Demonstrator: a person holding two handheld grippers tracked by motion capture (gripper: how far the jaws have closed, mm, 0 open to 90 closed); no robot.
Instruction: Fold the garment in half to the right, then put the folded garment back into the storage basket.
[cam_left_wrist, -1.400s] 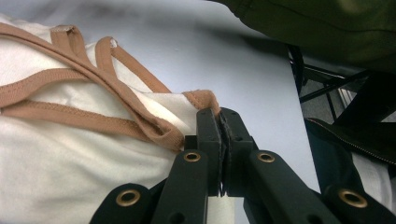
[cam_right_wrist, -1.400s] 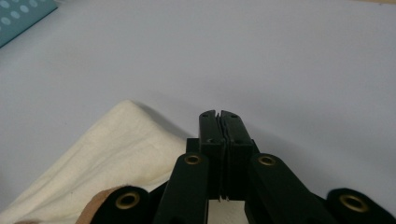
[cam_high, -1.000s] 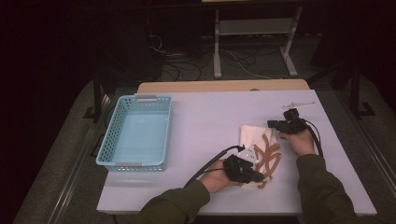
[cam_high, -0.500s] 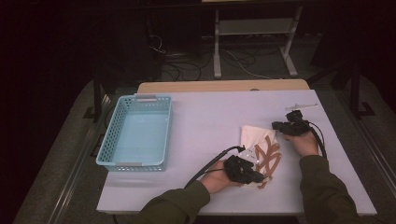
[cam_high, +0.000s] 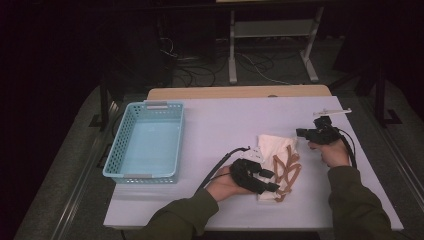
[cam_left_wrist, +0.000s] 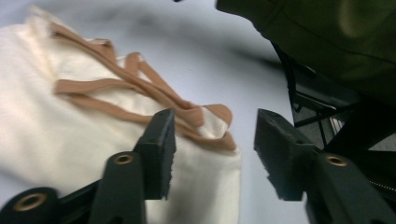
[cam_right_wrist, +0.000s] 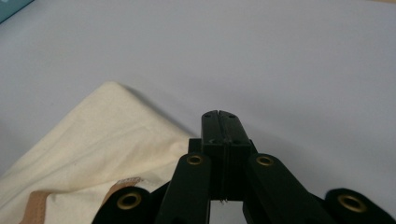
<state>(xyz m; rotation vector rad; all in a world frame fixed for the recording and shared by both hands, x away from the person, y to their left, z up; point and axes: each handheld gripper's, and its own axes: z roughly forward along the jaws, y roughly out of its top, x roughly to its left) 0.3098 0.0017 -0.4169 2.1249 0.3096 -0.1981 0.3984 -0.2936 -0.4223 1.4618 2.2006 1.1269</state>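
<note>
Cream cloth (cam_high: 272, 150) with tan straps (cam_high: 286, 169) lies right of tabletop centre, toward near edge. My left gripper (cam_left_wrist: 212, 140) just opened, jaws apart over cloth's corner, gripping nothing. My right gripper (cam_right_wrist: 219, 122) clenched empty at cloth's far corner.

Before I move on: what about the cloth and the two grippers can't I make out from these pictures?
- Near end of the cream cloth, high view: the left gripper, whose jaws have just opened, and its hand cover it.
- What kind of garment it is: the folds hide its shape; the brown straps are too small in the high view.
- Right gripper, shut: whether it pinches cloth is hidden behind its own jaws.
- Blue basket: cut off at the right gripper view's edge.
</note>
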